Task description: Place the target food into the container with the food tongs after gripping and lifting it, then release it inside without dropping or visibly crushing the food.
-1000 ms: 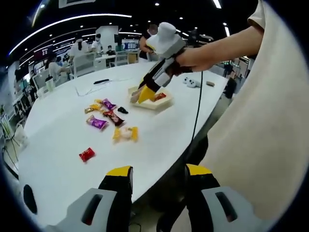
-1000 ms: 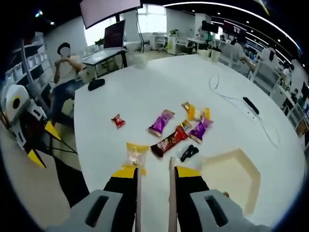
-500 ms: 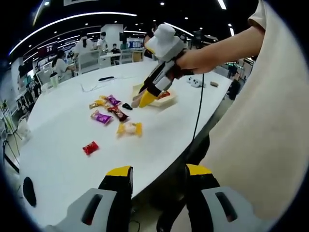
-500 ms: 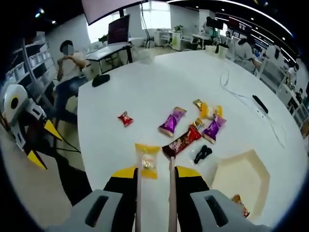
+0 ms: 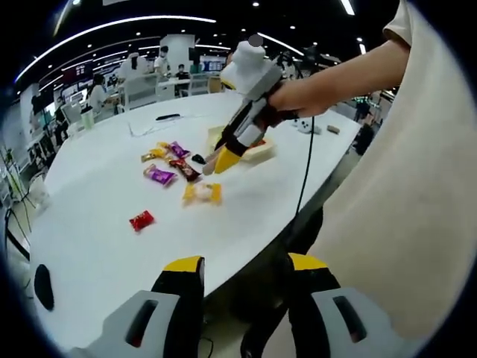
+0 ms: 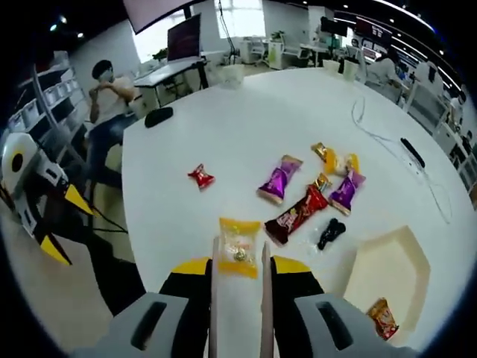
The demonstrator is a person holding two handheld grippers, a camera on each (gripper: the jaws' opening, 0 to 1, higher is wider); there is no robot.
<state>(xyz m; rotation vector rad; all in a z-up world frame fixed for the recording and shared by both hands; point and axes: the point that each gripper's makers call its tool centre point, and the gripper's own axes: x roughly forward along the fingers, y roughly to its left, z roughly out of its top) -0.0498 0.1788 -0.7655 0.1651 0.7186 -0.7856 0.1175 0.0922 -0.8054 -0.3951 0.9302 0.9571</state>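
- The right gripper (image 6: 237, 261) holds the food tongs (image 6: 215, 298) between its jaws; the two pale blades stand a narrow gap apart, with nothing caught between them.
- Just ahead of the blade tips lies the yellow-wrapped candy (image 6: 239, 247), flat on the white table (image 6: 186, 149); the tips straddle its near edge or sit just short of it, I cannot tell which.
- By the look of it, the candy is light, with a crinkly, slippery wrapper around a small hard centre. A gentle pinch across the thick middle should hold better than one on the thin crimped ends, which would likely slide out.
- Farther ahead and to the right lie a dark red bar (image 6: 297, 215), two purple packets (image 6: 277, 179), a small black piece (image 6: 331, 232) and a red candy (image 6: 200, 177).
- To the right of the tool sits the beige container (image 6: 406, 253), holding one orange-red wrapped snack (image 6: 384, 318).
- The left gripper (image 5: 242, 280), jaws wide apart and empty, hangs off the near table edge.
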